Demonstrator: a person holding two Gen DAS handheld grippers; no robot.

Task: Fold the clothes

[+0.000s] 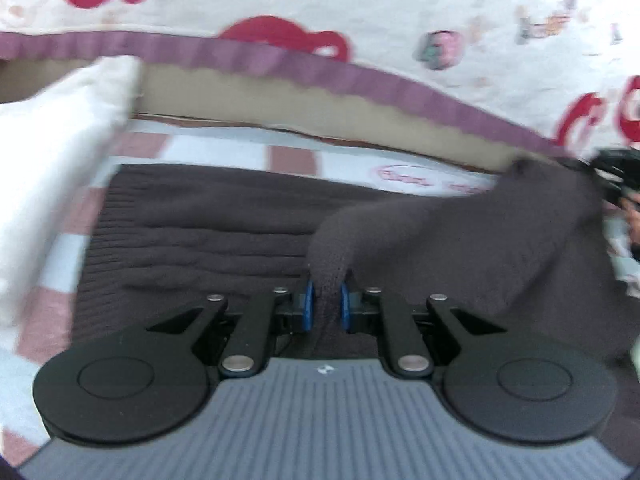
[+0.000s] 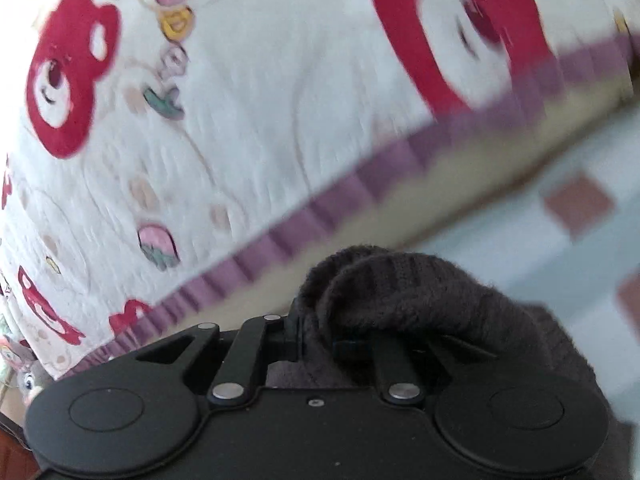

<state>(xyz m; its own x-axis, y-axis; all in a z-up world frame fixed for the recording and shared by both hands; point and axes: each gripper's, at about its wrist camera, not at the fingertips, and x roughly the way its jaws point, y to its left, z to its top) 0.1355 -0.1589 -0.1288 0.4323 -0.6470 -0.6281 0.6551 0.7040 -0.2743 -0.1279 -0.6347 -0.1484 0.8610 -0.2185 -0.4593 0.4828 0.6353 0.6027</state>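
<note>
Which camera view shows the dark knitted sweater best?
The left wrist view: the dark knitted sweater lies spread on the checked sheet, one fold pinched. The right wrist view shows only a bunched fold.

Checked bedsheet [image 1: 224,148] bears a brown sweater [image 1: 192,232] (knitted).

Bright, soft, even daylight; no hard shadows or glare. Heavily motion-blurred throughout, worst at fisheye-bent edges; dark vignetted corners.
</note>
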